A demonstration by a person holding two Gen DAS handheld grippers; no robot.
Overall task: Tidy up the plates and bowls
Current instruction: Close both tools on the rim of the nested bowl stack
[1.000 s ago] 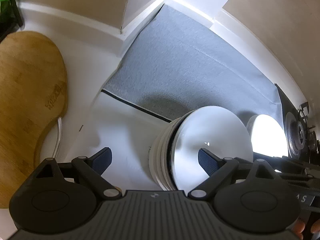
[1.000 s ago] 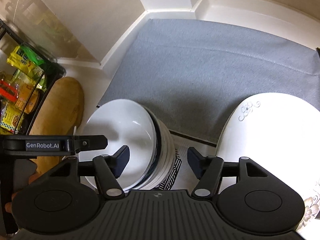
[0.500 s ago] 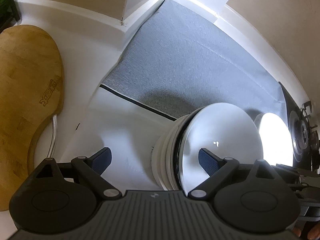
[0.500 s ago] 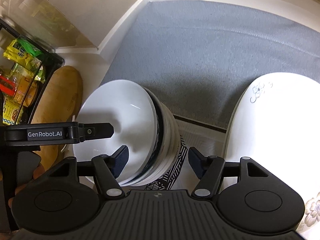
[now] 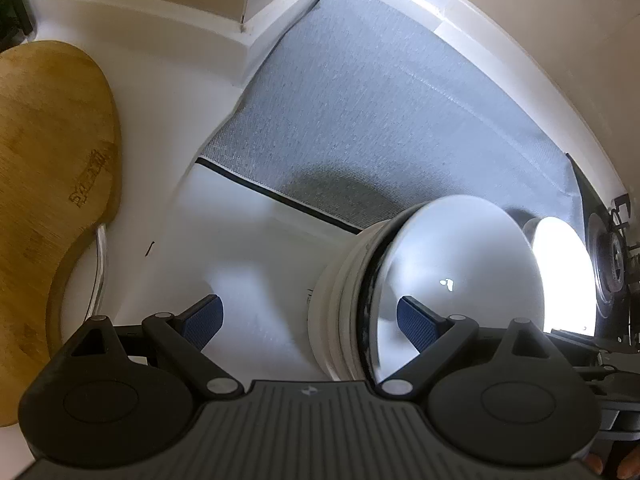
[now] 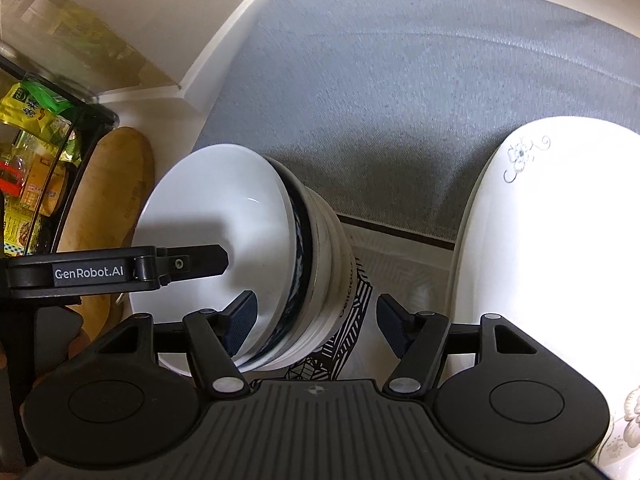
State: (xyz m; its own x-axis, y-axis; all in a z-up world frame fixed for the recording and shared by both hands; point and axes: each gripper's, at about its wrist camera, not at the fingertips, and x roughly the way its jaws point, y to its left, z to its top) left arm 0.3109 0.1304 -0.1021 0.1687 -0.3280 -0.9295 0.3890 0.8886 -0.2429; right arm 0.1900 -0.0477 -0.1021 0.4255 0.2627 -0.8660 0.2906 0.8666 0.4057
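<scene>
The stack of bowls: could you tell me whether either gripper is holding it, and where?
Neither: both grippers straddle the bowl stack's rim, open.

Black ribbed left claw [image 5: 310,312], blue pads [image 5: 202,322] (white "GenRobot.AI" lettering on its side).

The grey mat [image 6: 420,92] lies bare from the stacked bowls [image 6: 248,248] back to the white wall ledge [image 5: 132,0], so there is open room there. The bowl stack blocks the middle, rising between the two grippers' paths. On its right, the flowered plate [image 6: 552,240] closes that side, leaving only a narrow lane of patterned cloth [image 6: 352,320] between them. To the left, a wooden board [image 5: 48,168] covers the counter, with a strip of white counter [image 5: 168,128] free between board and mat.
</scene>
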